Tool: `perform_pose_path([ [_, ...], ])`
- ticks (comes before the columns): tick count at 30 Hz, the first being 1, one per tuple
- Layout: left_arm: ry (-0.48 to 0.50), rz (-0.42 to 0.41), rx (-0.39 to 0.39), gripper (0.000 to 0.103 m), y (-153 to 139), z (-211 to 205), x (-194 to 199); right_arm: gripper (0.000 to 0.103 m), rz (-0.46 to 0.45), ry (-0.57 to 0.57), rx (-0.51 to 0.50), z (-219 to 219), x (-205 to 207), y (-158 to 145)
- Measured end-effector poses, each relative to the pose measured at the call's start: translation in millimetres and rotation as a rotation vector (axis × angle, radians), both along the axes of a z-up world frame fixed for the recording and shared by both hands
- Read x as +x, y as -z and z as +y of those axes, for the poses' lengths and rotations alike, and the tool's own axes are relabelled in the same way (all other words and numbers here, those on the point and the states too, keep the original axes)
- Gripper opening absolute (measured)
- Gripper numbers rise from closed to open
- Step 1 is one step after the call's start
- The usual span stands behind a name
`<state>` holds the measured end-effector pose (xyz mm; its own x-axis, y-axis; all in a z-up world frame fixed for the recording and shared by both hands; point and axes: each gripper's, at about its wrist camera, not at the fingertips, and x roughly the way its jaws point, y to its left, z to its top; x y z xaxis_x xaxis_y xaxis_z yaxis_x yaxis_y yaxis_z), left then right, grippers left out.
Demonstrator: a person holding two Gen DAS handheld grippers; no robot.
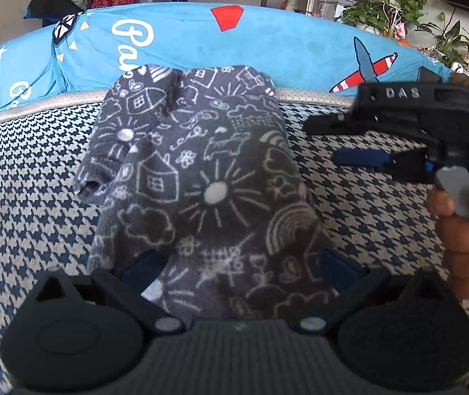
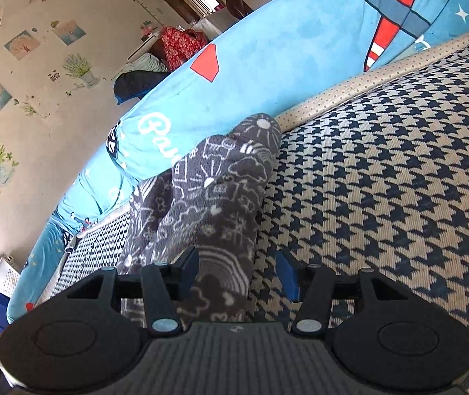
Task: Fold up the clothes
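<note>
Grey fleece printed with white doodles — houses, suns, rainbows — fills the middle of my left wrist view: the garment [image 1: 198,177] lies bunched lengthwise on the houndstooth cover [image 1: 30,191] of what looks like a sofa or bed, its far end reaching the beige dotted edge strip [image 1: 313,97]. Behind that strip runs a bright blue cushion [image 1: 267,49] with white lettering, a red shape and a striped aeroplane. My left hand-held gripper [image 1: 234,270] has the near end of the garment between its blue pads; the cloth drapes over both pads and hides the contact, so I read it as clamped on the fabric with the fingers fairly far apart. At the right edge the right hand-held gripper [image 1: 343,143] comes in sideways, a person's hand [image 1: 461,227] on its grey trigger, its tips clear of the garment.

From the right wrist view, the same garment [image 2: 214,204] runs away from me toward the blue cushion [image 2: 267,65], left of centre on the houndstooth cover [image 2: 382,181]. My right hand-held gripper [image 2: 237,276] stands about half open. The left blue pad [image 2: 190,271] sits over the garment's near edge and the right pad [image 2: 287,278] over bare houndstooth — nothing is pinched between them. Beyond the cushion I see a wall with flower stickers [image 2: 80,69] and small pictures.
</note>
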<state>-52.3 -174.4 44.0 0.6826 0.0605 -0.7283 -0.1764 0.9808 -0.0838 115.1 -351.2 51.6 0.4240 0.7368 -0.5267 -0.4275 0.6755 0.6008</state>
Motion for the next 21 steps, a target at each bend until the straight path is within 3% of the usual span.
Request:
perform_pose_path([
  [7, -0.008, 0.054, -0.022, 0.103, 16.1, 6.4, -3.3, 0.053, 0.022, 0.037, 0.037, 14.1, 40.9, 16.0],
  [13, 0.027, 0.047, 0.029, 0.103, 22.1, 0.6, -9.1, 0.057, 0.033, 0.043, 0.097, 24.3, 73.7, 26.4],
  [21, 0.044, 0.037, 0.016, 0.103, 22.8, 3.4, -11.3, 0.061, 0.104, 0.050, 0.194, 35.6, 107.9, 48.7],
])
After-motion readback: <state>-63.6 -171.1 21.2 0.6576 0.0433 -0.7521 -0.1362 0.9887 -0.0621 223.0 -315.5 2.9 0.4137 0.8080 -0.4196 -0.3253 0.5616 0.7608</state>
